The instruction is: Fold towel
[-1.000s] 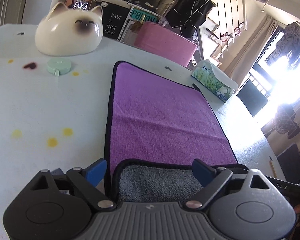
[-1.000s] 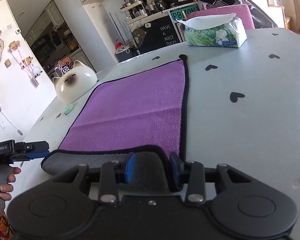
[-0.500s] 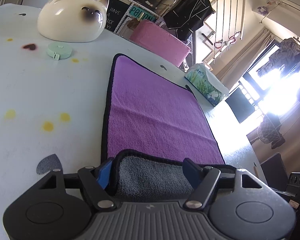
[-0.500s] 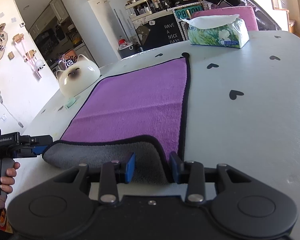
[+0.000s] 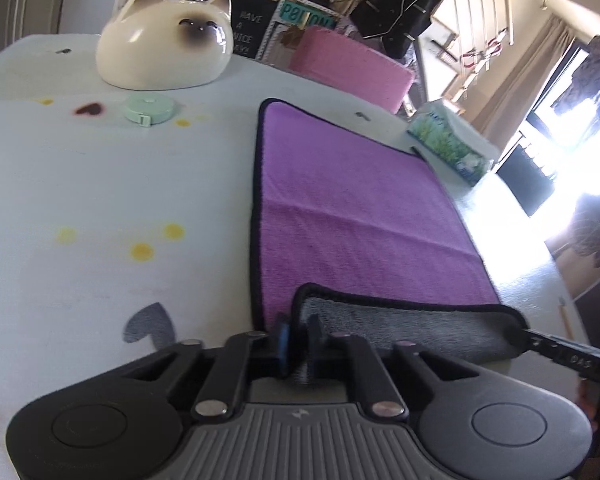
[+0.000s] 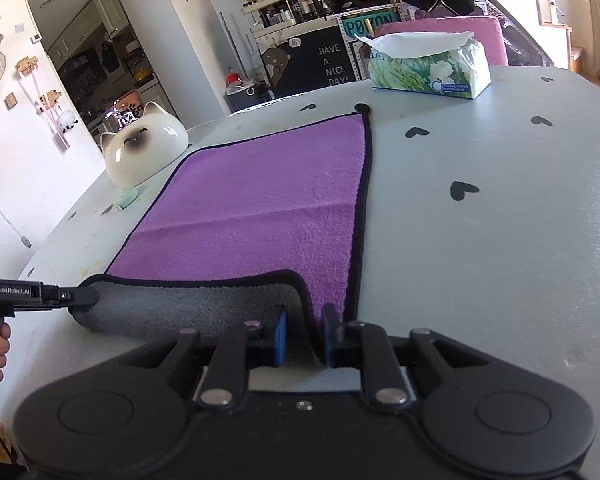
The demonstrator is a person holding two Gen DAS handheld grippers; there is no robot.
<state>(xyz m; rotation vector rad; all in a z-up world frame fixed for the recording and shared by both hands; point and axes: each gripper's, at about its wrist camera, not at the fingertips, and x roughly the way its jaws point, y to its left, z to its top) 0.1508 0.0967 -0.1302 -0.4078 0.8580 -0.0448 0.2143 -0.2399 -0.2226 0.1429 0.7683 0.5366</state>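
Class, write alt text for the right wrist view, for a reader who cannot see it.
The right gripper pinches the near right corner of a purple towel, its grey underside turned up along the near edge, while the left gripper holds the other near corner. The towel lies on a pale table, with a cat-shaped ornament and a tissue box beyond.

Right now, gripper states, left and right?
Left gripper: shut on the towel, near-left corner.
Right gripper: shut on the towel's near-right corner.
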